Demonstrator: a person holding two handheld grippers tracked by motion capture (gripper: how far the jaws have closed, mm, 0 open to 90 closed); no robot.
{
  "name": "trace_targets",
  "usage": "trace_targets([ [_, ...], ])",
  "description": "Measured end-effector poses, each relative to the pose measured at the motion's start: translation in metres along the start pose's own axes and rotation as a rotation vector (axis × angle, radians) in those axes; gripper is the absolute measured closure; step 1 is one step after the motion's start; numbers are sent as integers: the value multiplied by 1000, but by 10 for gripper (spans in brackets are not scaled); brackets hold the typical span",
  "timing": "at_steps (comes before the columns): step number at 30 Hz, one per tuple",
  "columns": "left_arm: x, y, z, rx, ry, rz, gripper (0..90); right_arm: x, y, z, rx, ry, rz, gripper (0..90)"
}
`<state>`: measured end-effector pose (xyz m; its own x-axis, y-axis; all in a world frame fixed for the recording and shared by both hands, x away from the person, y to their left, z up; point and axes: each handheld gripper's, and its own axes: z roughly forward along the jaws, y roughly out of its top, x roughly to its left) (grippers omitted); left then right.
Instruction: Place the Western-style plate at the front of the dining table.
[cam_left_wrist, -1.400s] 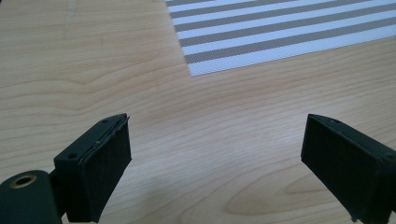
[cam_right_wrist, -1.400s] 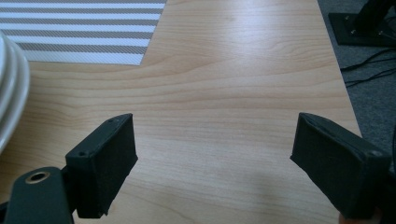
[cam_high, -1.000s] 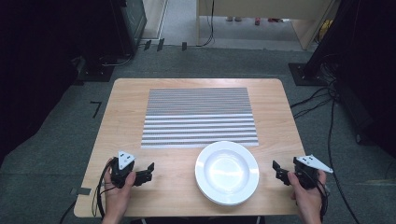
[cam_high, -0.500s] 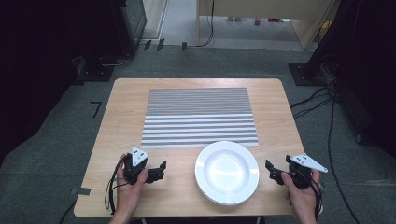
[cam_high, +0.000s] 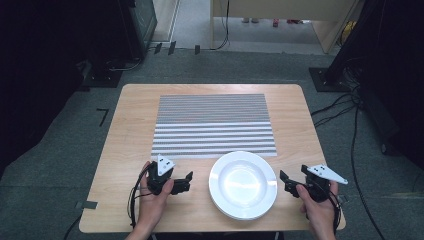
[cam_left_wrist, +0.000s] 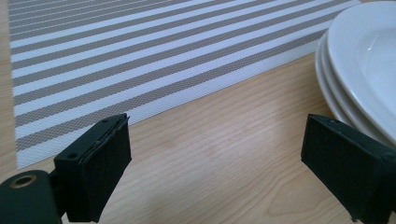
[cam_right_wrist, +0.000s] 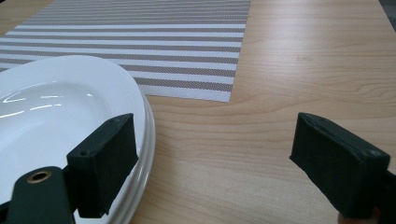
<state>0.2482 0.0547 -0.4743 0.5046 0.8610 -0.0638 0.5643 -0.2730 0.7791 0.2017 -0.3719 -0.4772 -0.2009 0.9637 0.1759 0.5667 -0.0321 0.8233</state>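
A stack of white plates (cam_high: 242, 185) sits near the front edge of the wooden table (cam_high: 132, 125), just in front of a grey-and-white striped placemat (cam_high: 214, 125). My left gripper (cam_high: 186, 182) rests left of the stack, pointing right at it, jaws open with nothing between them. In the left gripper view the left gripper (cam_left_wrist: 217, 140) frames bare wood, with the plates (cam_left_wrist: 364, 60) at the right. My right gripper (cam_high: 285, 183) is right of the stack, pointing left, also open. In the right gripper view the right gripper (cam_right_wrist: 217, 140) has its left jaw beside the plate rim (cam_right_wrist: 60, 107).
The placemat (cam_left_wrist: 140, 56) covers the middle of the table. Bare wood lies at both sides and along the front edge. Cables (cam_high: 350, 130) run over the grey floor at the right, and dark equipment stands beyond the table's far corners.
My left gripper has slid to the right, closer to the plates. The right gripper has shifted slightly left toward the stack. Both stay open.
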Motion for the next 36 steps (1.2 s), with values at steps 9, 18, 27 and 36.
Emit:
trace_targets([
  [9,-16,5,8,1,-35,16,85,6,1,-1,-12,12,3,144],
  [18,-29,10,15,7,-69,23,85,14,2,1,-15,30,-1,146],
  [27,-40,10,20,8,-102,18,85,22,0,5,-6,38,1,158],
  [36,-54,10,27,16,-144,20,85,28,-2,8,-3,47,13,193],
])
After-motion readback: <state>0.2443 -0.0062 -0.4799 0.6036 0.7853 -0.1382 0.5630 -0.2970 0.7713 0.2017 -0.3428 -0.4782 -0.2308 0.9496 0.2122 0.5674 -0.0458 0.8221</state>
